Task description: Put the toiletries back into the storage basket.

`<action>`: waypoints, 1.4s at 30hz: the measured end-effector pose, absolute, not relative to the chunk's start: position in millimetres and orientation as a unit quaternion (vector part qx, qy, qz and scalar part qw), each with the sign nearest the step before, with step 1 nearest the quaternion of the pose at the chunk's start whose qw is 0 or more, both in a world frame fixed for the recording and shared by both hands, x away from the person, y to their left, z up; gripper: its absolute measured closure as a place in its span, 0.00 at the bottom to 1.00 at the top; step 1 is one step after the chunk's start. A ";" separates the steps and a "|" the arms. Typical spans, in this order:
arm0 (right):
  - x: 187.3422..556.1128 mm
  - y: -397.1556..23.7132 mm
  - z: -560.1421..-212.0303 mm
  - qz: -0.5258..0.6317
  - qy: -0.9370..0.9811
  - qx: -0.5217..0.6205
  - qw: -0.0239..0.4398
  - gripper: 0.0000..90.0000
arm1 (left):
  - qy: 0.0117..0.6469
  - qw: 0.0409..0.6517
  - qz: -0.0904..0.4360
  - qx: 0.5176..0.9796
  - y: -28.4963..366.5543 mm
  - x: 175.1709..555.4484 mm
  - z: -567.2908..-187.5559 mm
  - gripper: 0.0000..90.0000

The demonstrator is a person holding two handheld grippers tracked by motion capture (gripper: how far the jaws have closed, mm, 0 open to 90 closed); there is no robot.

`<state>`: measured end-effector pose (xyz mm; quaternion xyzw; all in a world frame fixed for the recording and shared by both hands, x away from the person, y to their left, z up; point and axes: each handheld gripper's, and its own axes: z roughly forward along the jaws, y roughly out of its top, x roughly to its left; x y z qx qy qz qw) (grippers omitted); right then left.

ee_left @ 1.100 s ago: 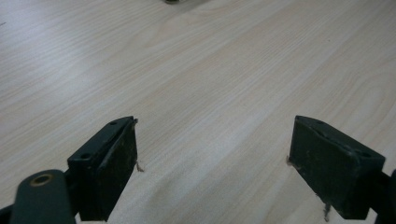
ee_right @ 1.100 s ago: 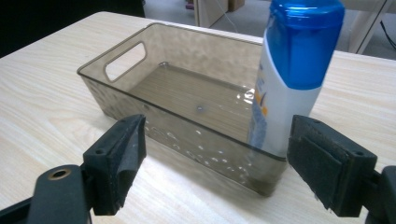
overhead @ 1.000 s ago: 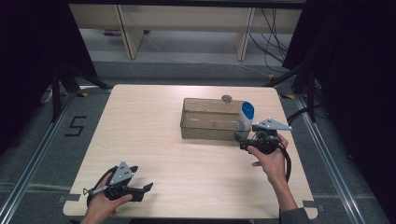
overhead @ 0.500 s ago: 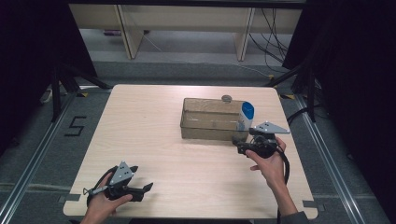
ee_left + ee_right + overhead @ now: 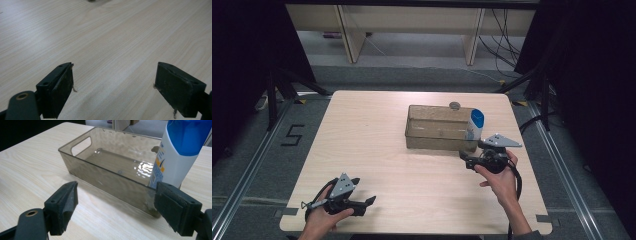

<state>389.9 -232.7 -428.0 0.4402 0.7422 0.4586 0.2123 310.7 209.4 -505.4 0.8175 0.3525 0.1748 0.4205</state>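
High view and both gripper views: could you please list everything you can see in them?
Bin: one, clear smoky brown, right of table centre.
Bottle: one, white with blue cap, upright at the bin's right end.
Small round object: one, grey, just behind the bin.
Table: one, light wood.
Left gripper: one, black, open, near left corner.
Right gripper: one, black, open, just in front of the bottle.
Hands: two, one on each gripper.

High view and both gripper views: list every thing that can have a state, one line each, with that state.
Smoky transparent plastic bin: upright, holding the bottle at one end.
White bottle with blue cap: upright inside the bin's corner, capped.
Right gripper: open, in front of the bin, holding nothing.
Left gripper: open over bare wood-grain table.
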 end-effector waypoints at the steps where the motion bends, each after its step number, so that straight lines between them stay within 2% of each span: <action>1: 389.9 -233.9 -427.9 0.455 0.747 0.434 0.215 0.23 | 0.355 0.421 0.175 0.816 209.2 310.5 -505.5 0.17; 5: 386.0 -232.4 -429.1 0.457 0.745 0.441 0.201 0.23 | 0.353 0.420 0.177 0.817 209.2 310.5 -505.4 0.17; 6: 386.8 -233.7 -429.8 0.457 0.747 0.432 0.217 0.23 | 0.353 0.421 0.174 0.818 209.3 310.7 -505.4 0.17; 7: 384.3 -231.5 -430.0 0.461 0.743 0.444 0.197 0.23 | 0.354 0.420 0.177 0.817 209.2 310.5 -505.5 0.17; 9: 384.2 -232.6 -430.8 0.461 0.746 0.434 0.207 0.23 | 0.355 0.419 0.177 0.816 209.2 310.2 -505.4 0.17; 14: 380.2 -232.7 -433.1 0.457 0.749 0.442 0.186 0.23 | 0.354 0.422 0.175 0.816 209.2 310.4 -505.4 0.17; 15: 381.7 -234.4 -434.8 0.459 0.752 0.428 0.204 0.23 | 0.354 0.421 0.175 0.816 209.2 310.4 -505.5 0.17; 16: 380.1 -232.3 -436.0 0.463 0.747 0.437 0.192 0.23 | 0.355 0.422 0.175 0.816 209.2 310.5 -505.5 0.17; 20: 378.6 -234.5 -437.5 0.455 0.754 0.428 0.201 0.23 | 0.353 0.421 0.175 0.817 209.2 310.5 -505.4 0.17; 22: 375.9 -232.5 -438.2 0.459 0.750 0.440 0.183 0.23 | 0.353 0.421 0.175 0.817 209.3 310.6 -505.5 0.17; 24: 376.0 -234.0 -439.3 0.459 0.753 0.429 0.197 0.23 | 0.355 0.419 0.177 0.817 209.2 310.2 -505.3 0.17; 29: 372.4 -232.8 -441.7 0.462 0.750 0.437 0.182 0.23 | 0.354 0.419 0.178 0.817 209.2 310.3 -505.2 0.17; 31: 372.6 -235.0 -442.2 0.457 0.756 0.425 0.197 0.23 | 0.353 0.420 0.175 0.818 209.4 310.7 -505.4 0.17; 34: 368.8 -233.5 -443.0 0.459 0.753 0.436 0.178 0.23 | 0.353 0.421 0.176 0.817 209.2 310.5 -505.4 0.17; 37: 368.4 -235.1 -444.4 0.457 0.758 0.424 0.193 0.23 | 0.353 0.421 0.176 0.817 209.2 310.5 -505.4 0.17; 42: 365.2 -233.5 -446.8 0.461 0.757 0.426 0.184 0.23 | 0.353 0.420 0.176 0.817 209.2 310.5 -505.4 0.17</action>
